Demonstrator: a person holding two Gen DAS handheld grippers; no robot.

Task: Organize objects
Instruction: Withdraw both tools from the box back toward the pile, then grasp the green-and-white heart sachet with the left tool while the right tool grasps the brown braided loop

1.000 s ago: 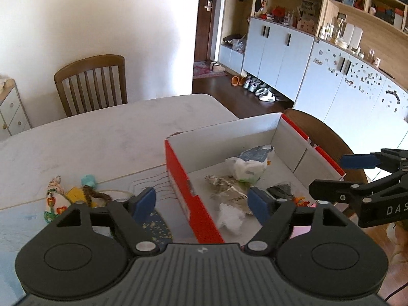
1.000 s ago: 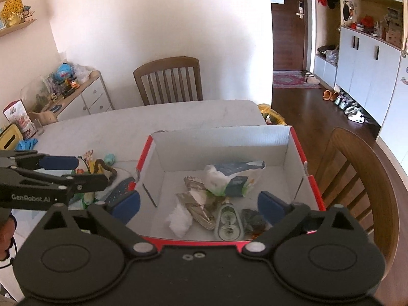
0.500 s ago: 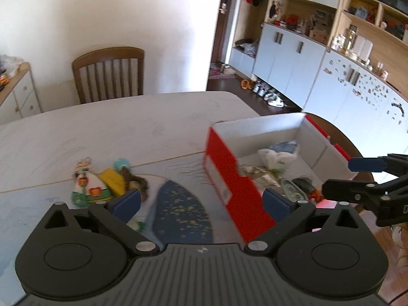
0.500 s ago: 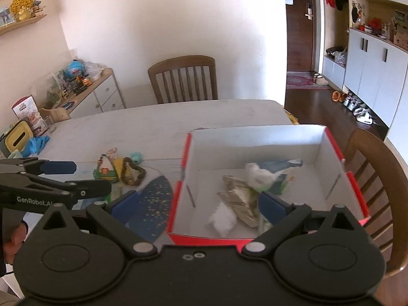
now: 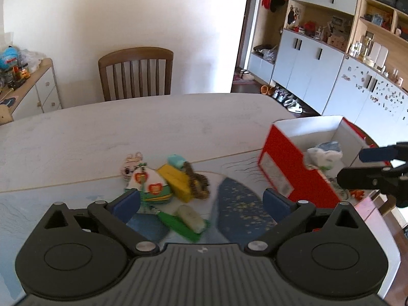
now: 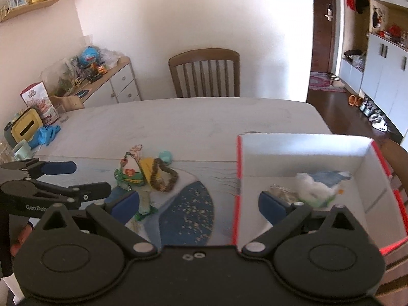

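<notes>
A pile of small items lies on the table mat: a bunny-print pouch [image 5: 150, 183], a yellow block [image 5: 176, 181], a teal piece [image 5: 176, 160], a brown braided ring [image 5: 197, 183] and a green packet [image 5: 188, 221]. My left gripper [image 5: 201, 201] hangs open just above the near side of the pile, with nothing pressed between its pads. To the right stands a red-and-white box [image 5: 288, 168] that holds a white bag [image 5: 323, 153] and other bits. My right gripper [image 6: 199, 204] is open over the mat, between the pile [image 6: 142, 173] and the box [image 6: 306, 153].
A wooden chair [image 5: 135, 74] stands behind the table and another [image 6: 397, 155] beside the box. At the table's far left are a yellow tissue box [image 6: 25, 127], a blue cloth [image 6: 47, 134] and a cup [image 6: 21, 150]. A sideboard [image 6: 112, 81] lines the wall.
Both grippers have moved left, from over the box to the mat and the pile. The left jaws have spread wider.
</notes>
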